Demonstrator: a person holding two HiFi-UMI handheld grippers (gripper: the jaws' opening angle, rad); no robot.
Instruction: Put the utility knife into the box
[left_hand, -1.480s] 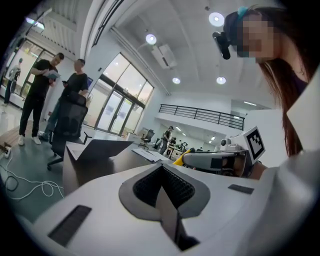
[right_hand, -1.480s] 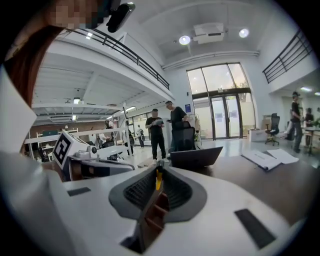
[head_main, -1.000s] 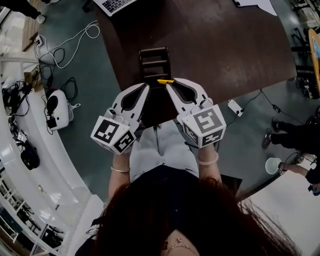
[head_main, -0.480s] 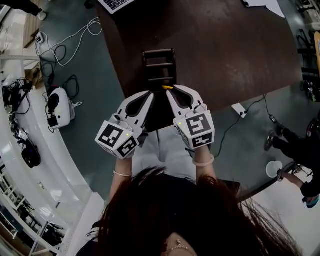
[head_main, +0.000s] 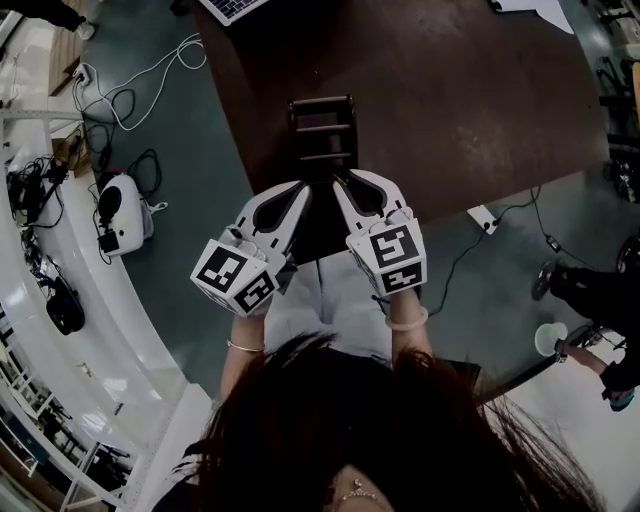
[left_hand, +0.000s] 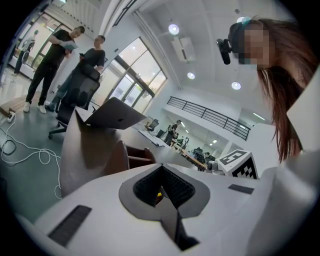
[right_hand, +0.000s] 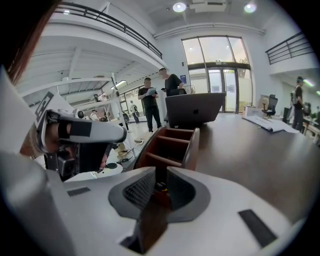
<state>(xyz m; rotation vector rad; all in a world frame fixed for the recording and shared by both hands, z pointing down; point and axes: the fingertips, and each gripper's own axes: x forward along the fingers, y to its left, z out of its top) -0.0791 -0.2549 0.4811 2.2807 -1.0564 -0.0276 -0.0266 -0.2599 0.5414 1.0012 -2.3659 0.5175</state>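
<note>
Head view: left gripper (head_main: 303, 186) and right gripper (head_main: 340, 178) sit tip beside tip at the near end of the box (head_main: 322, 130), at the table (head_main: 450, 90) edge.

Left gripper view: jaws meet at the tips, nothing gripped; yellow speck (left_hand: 159, 195) shows through the slit.

Right gripper view: jaws clamped on the utility knife (right_hand: 161, 187); box close ahead.

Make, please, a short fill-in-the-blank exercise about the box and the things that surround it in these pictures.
1. The wooden box stands on a dark brown ____.
2. Beyond the box, in the right gripper view, stands an open ____.
3. Beside the table, white cables lie on the ____.

Missing words: table; laptop; floor.
</note>
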